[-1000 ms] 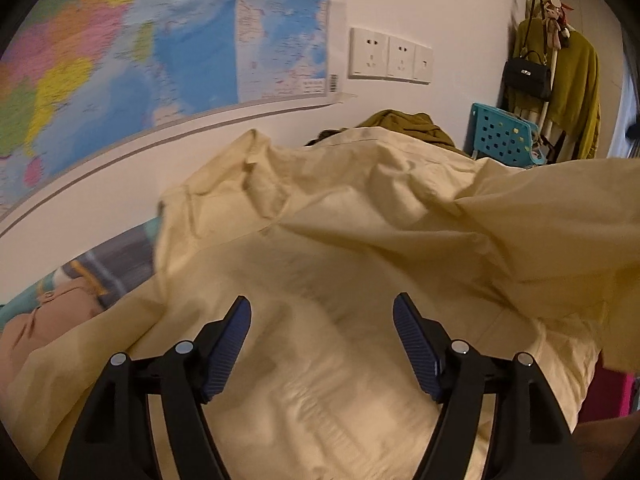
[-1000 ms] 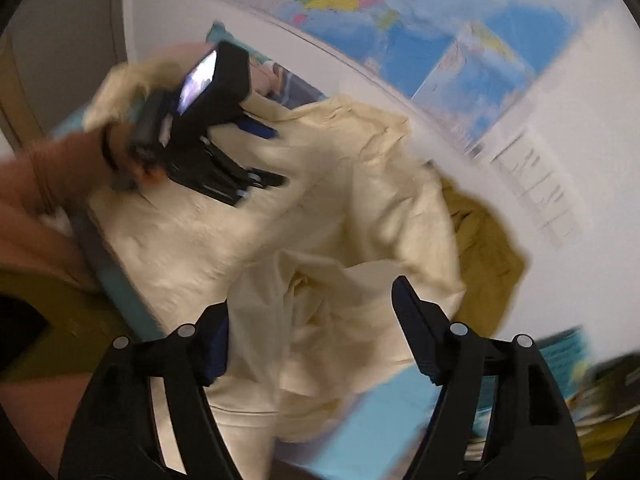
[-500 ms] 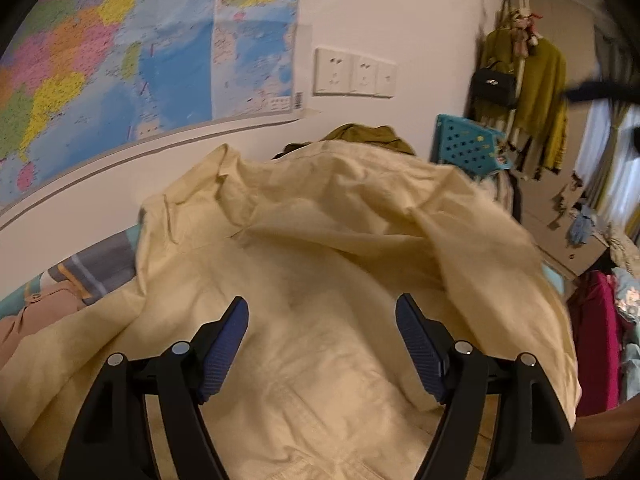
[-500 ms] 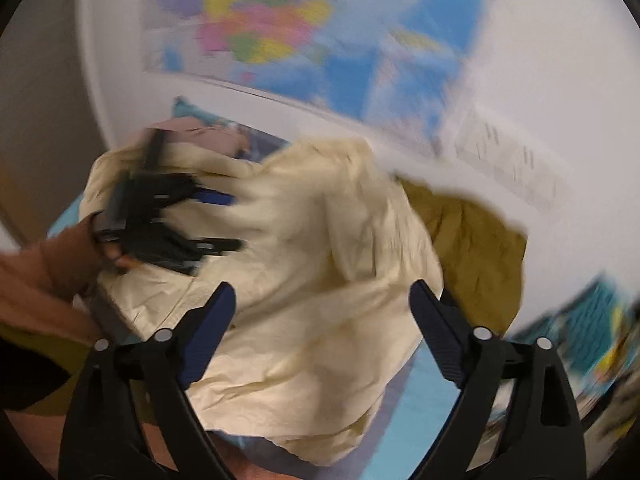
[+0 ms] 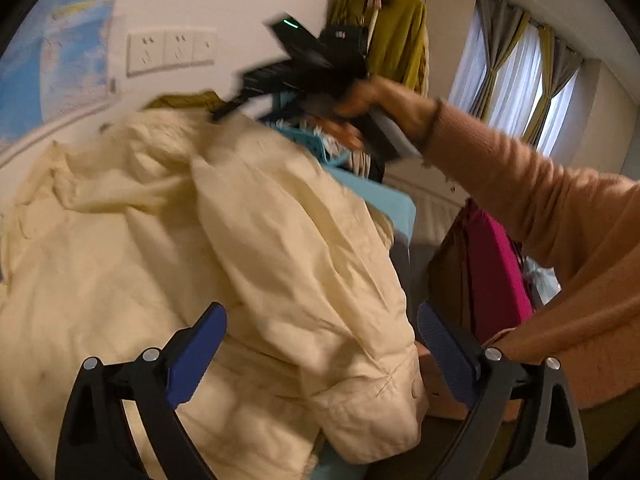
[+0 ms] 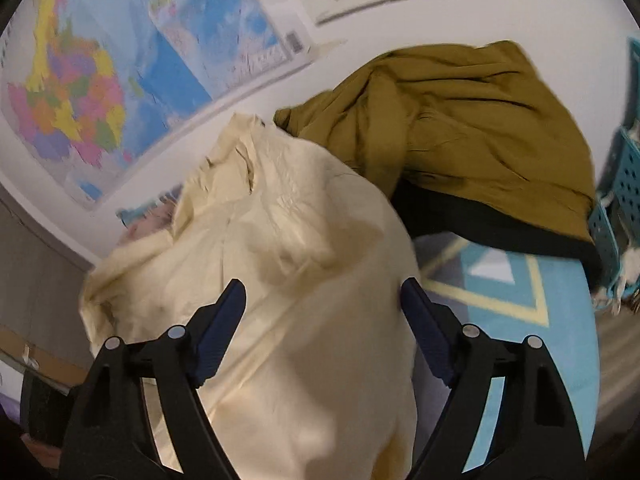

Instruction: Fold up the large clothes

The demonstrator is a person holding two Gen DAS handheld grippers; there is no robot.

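Cream jacket point(image 5: 248, 264) lies beneath both hand-held grippers point(image 5: 322, 354) point(image 6: 322, 330), spread wide, gripping nothing

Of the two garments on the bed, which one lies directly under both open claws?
The cream jacket, spread beneath the left claw and right claw. The olive-brown garment is heaped farther back against the wall.

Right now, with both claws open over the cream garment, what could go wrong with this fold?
1. The cream garment lies bunched, not flat; both the left claw and the right claw are open and hold nothing, so a grab may catch several layers.
2. The olive garment lies against its far edge and could be dragged along.
3. The cream garment hangs past the blue mat edge and may slide off.
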